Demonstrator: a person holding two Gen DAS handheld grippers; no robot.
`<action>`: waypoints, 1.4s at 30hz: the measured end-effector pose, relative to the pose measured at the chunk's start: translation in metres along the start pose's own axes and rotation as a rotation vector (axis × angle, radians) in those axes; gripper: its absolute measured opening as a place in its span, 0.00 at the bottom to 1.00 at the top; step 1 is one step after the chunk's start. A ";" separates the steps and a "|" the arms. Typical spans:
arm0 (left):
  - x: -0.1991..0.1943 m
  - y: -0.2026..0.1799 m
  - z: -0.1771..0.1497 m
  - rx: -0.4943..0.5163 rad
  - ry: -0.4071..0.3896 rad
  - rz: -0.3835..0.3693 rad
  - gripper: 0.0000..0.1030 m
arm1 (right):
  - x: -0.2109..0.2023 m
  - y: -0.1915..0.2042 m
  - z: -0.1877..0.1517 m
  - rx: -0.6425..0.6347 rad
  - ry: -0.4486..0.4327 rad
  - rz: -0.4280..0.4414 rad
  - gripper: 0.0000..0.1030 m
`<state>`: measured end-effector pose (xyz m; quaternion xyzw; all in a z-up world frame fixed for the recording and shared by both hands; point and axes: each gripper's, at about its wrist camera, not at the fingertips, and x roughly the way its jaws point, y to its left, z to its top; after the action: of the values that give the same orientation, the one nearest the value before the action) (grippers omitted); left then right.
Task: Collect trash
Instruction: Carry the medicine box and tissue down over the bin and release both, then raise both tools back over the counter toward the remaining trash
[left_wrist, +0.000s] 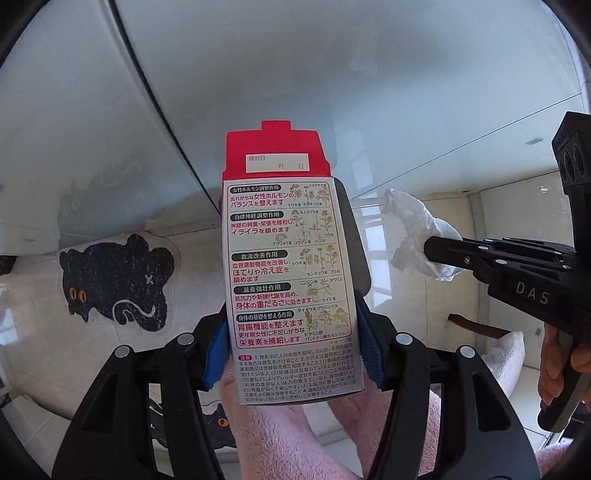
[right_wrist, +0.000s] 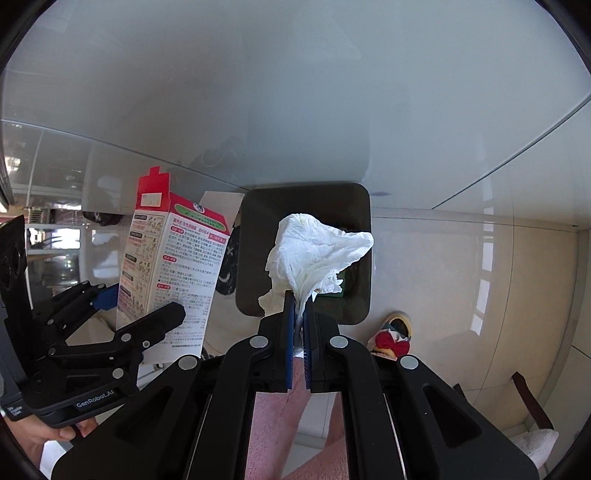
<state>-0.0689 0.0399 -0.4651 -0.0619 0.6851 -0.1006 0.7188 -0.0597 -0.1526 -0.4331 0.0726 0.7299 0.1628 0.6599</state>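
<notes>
Pale tiled floor, dark bin (right_wrist: 354, 206) below — left gripper (left_wrist: 291, 354) clamps a light, crushable box (left_wrist: 288, 266) low on its sides; right gripper (right_wrist: 299, 314) pinches a limp tissue (right_wrist: 314, 251) at its bunched end.

box (left_wrist: 291, 280): white and red printed carton, top flap open, standing upright, being held above the bin | tissue (right_wrist: 314, 251): white, crumpled, hanging over the dark square bin (right_wrist: 354, 206)

Glossy printed card box (left_wrist: 291, 280), crumpled soft tissue (right_wrist: 314, 254) — matt black plastic bin (right_wrist: 354, 206).
</notes>
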 end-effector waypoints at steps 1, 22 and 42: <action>0.005 0.001 0.002 -0.003 0.008 -0.004 0.55 | 0.005 -0.002 0.001 0.007 0.007 -0.002 0.05; 0.001 0.022 0.007 -0.053 0.016 -0.022 0.68 | 0.043 -0.001 0.019 0.060 0.086 0.010 0.10; -0.106 0.018 -0.004 -0.086 -0.114 -0.036 0.92 | -0.075 -0.007 0.001 0.081 -0.042 0.035 0.96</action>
<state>-0.0764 0.0824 -0.3661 -0.1105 0.6456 -0.0806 0.7513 -0.0493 -0.1827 -0.3652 0.1156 0.7206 0.1431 0.6685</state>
